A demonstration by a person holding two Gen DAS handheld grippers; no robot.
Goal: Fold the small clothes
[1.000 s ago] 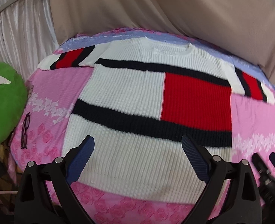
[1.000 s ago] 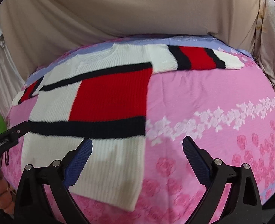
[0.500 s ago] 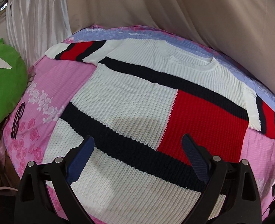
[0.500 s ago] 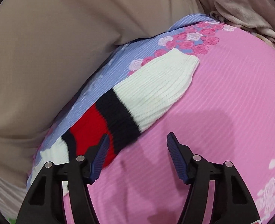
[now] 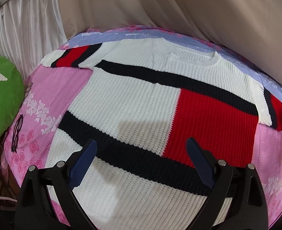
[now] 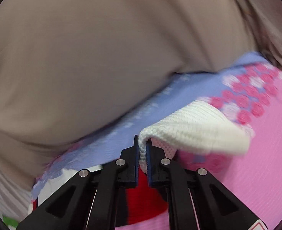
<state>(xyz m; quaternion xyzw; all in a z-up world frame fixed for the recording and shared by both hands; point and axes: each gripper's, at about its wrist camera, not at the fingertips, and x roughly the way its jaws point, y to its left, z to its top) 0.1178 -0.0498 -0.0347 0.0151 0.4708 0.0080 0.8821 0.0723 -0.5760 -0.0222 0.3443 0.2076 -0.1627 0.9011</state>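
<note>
Your right gripper [image 6: 142,151] is clamped on the sweater's right sleeve [image 6: 194,130], torso to its left; your left gripper [image 5: 141,163], jaws apart, hovers over the sweater's [image 5: 141,99] hem.

Open pink floral bedsheet [image 5: 45,95] left of the white, red and navy knitted sweater [image 5: 133,103]. Blocked farther left by thin dark-framed glasses [image 5: 16,132] and a green plush cushion [image 5: 3,99]. Walled in at the far edge by beige draped curtain [image 5: 160,5].
</note>
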